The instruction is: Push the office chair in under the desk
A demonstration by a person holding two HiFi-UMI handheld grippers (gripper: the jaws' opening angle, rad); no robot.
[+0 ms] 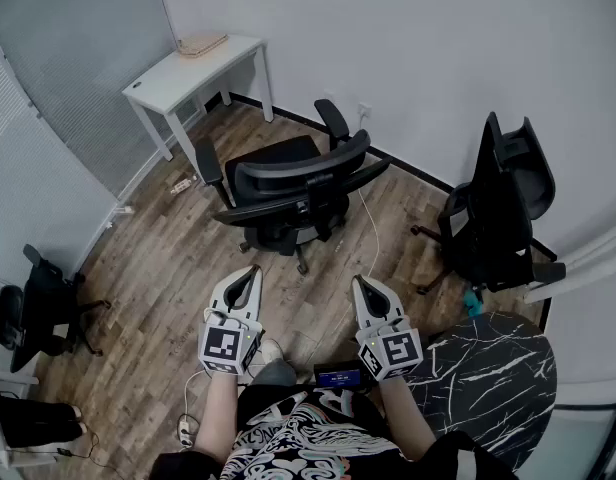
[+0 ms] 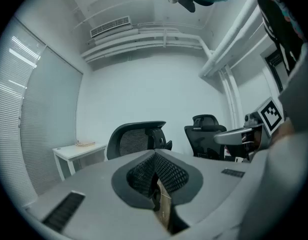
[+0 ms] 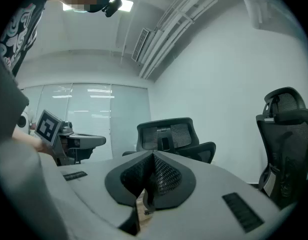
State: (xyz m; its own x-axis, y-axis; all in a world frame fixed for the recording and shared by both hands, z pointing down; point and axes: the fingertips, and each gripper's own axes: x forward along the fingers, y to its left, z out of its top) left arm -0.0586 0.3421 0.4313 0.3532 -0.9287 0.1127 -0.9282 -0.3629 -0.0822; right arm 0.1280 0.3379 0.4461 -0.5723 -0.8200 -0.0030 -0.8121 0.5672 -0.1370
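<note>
Near the far corner of the room stood a white bench (image 1: 160, 82) against the glass wall, with a flat wooden object (image 1: 201, 44) lying on its far end. The black office chair (image 1: 288, 193) sat on the wood floor (image 1: 158, 268) out in front of the bench, none of it under the top, with its mesh backrest turned toward the person and its seat facing the wall. Both tongs were held side by side short of the backrest, pointing about level at it and touching nothing. The left tongs (image 1: 252, 270) were pressed together at the tips with nothing between them. The right tongs (image 1: 357, 281) were likewise closed tip to tip and empty.

A second black chair (image 1: 503, 208) stood by the wall on the right, well apart from the first. A third chair (image 1: 33, 308) stood at the left edge of the head view. A round black marbled table (image 1: 488, 368) sat just beside the person's right arm.
</note>
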